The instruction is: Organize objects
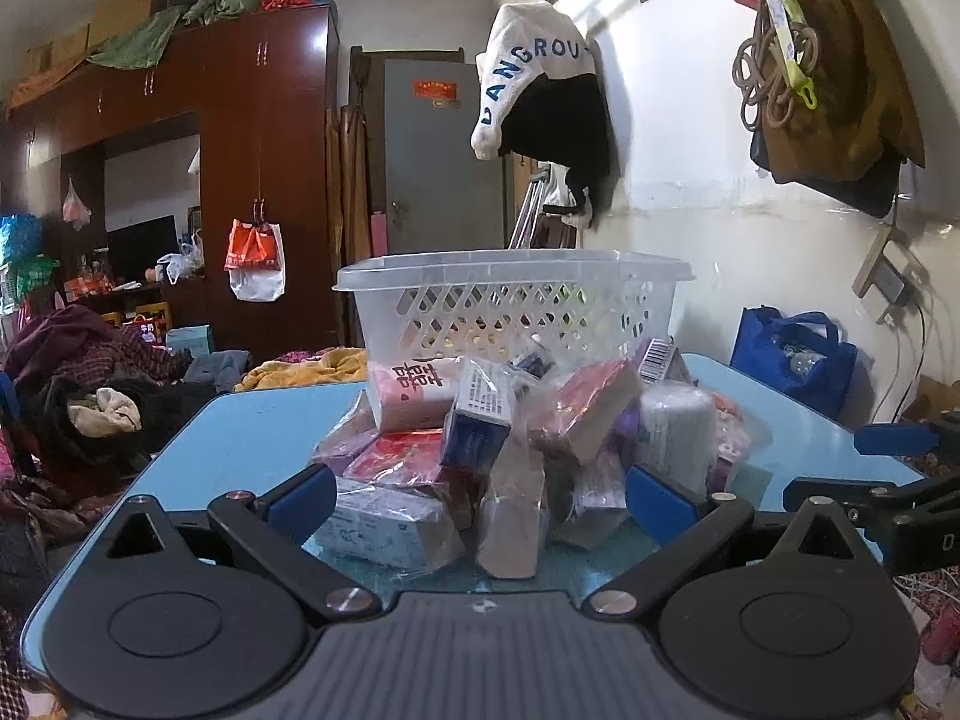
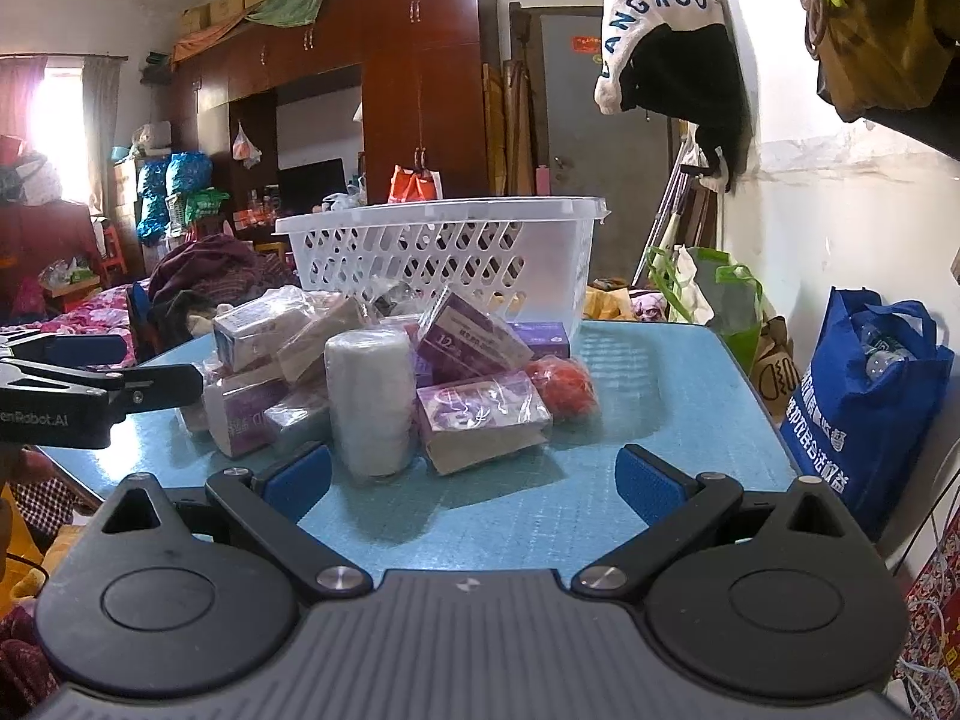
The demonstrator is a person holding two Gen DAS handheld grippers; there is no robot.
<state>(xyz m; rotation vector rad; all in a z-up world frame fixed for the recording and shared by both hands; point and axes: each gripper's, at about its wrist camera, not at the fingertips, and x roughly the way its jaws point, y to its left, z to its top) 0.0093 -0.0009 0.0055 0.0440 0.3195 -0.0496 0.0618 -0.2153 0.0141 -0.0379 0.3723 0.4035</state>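
A pile of plastic-wrapped boxes (image 1: 480, 438) lies on the blue table (image 1: 240, 438), just in front of a white lattice basket (image 1: 510, 300). My left gripper (image 1: 480, 495) is open, its blue pads flanking the near edge of the pile with nothing gripped. In the right wrist view the pile shows a white wrapped roll (image 2: 372, 402), a purple box (image 2: 480, 414) and a red bundle (image 2: 564, 387) before the basket (image 2: 444, 252). My right gripper (image 2: 474, 477) is open over bare table (image 2: 660, 396), to the pile's right. Each gripper shows in the other's view: left gripper (image 2: 162, 367), right gripper (image 1: 822, 463).
A blue tote bag (image 2: 864, 396) stands on the floor right of the table by the white wall. Clothes (image 1: 90, 372) are heaped on a bed to the left. A dark wooden wardrobe (image 1: 264, 150) and grey door (image 1: 438, 150) stand behind.
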